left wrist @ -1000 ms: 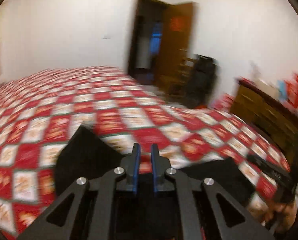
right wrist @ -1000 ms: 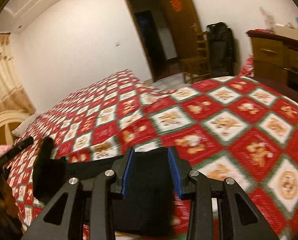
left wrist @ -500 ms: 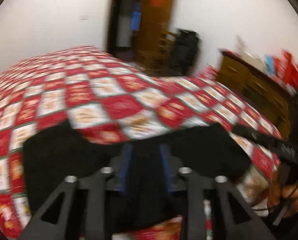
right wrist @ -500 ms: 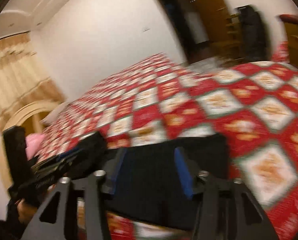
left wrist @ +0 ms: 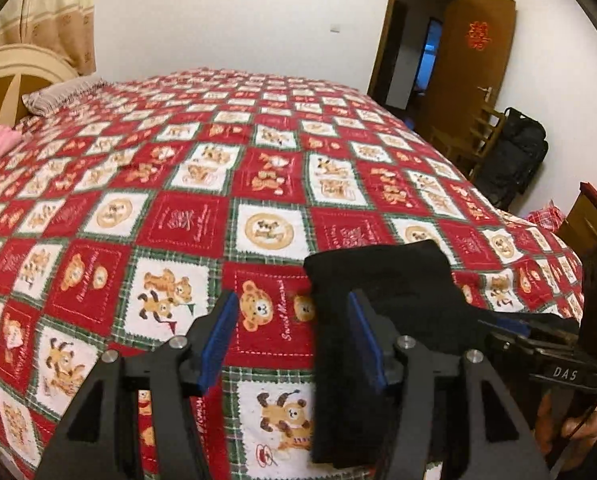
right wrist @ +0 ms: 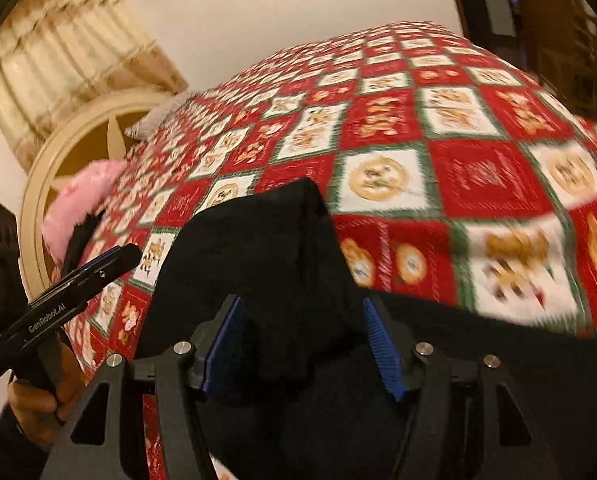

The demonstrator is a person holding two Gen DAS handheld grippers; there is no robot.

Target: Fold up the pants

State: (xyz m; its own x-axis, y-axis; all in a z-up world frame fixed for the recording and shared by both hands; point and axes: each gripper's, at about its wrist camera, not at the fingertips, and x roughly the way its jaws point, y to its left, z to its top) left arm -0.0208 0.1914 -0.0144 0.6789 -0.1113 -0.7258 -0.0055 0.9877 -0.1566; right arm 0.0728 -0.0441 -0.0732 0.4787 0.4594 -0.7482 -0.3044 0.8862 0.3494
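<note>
A pair of black pants (left wrist: 382,296) lies bunched near the foot edge of a bed covered by a red, white and green bear-print quilt (left wrist: 218,184). The left gripper (left wrist: 290,340) hovers low over the quilt with its blue-padded jaws spread wide; the pants' folded edge runs beside its right finger, with only quilt showing in the gap. The right gripper (right wrist: 302,344) also stands wide open, and a raised hump of the black pants (right wrist: 266,256) sits between its fingers (whether the pads touch the cloth cannot be told through the blur). A pink pillow (right wrist: 82,200) rests by the cream headboard (right wrist: 50,152). At the far side of the room, a wooden door (left wrist: 474,64) stands open beside a black bag (left wrist: 514,152).
</note>
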